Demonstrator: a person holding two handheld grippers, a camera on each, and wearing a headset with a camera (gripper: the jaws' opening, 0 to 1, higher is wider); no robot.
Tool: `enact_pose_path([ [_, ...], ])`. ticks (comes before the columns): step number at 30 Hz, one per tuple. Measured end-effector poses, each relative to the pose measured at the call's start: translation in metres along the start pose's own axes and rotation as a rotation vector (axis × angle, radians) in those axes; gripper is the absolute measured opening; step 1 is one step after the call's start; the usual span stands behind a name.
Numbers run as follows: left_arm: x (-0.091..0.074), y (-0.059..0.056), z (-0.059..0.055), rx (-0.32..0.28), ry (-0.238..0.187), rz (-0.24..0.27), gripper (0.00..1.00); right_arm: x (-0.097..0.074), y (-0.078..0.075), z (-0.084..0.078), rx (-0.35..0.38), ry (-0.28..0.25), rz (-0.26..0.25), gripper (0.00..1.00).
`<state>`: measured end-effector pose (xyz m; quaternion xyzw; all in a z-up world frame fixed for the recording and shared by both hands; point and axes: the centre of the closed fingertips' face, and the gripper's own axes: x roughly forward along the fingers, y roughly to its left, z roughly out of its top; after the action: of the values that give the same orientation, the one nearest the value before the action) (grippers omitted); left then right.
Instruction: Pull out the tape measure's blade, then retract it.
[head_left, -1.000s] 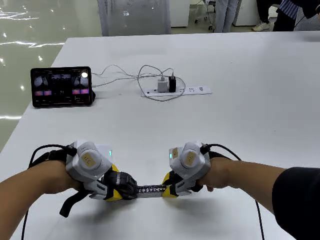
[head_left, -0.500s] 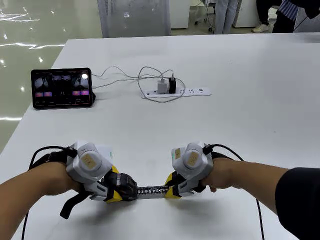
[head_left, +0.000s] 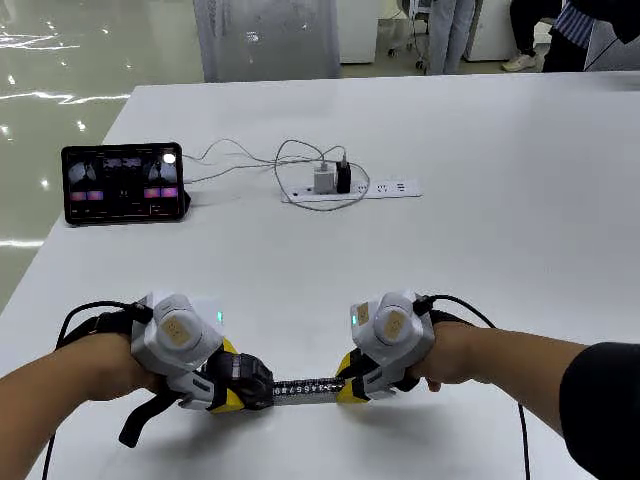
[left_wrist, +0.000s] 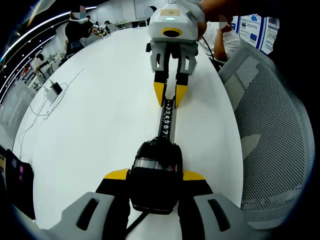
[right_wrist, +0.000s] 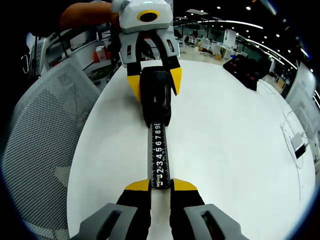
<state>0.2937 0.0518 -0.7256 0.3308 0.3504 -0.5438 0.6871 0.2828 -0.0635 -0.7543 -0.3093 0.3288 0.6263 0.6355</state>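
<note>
at the near edge of the white tabletop (head_left: 450, 200), the left gripper (left_wrist: 156, 175) clamps the black tape measure case (right_wrist: 155, 97) in its jaws while the right gripper (right_wrist: 161, 186) jaws pinch the tip of the blade (right_wrist: 159, 155), a short length showing; the pull-out step seems in hand, calling for the grippers to draw further apart.

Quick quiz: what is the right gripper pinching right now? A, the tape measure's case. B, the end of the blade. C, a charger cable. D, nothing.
B: the right gripper is shut on the end of the blade, while the left gripper holds the tape measure's case.
</note>
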Motion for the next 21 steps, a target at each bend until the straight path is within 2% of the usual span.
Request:
enact_pose_path([
  [21, 0.001, 0.000, 0.000, -0.002, 0.002, 0.006, 0.31, -0.013, 0.001, -0.018, 0.013, 0.012, -0.009, 0.10],
])
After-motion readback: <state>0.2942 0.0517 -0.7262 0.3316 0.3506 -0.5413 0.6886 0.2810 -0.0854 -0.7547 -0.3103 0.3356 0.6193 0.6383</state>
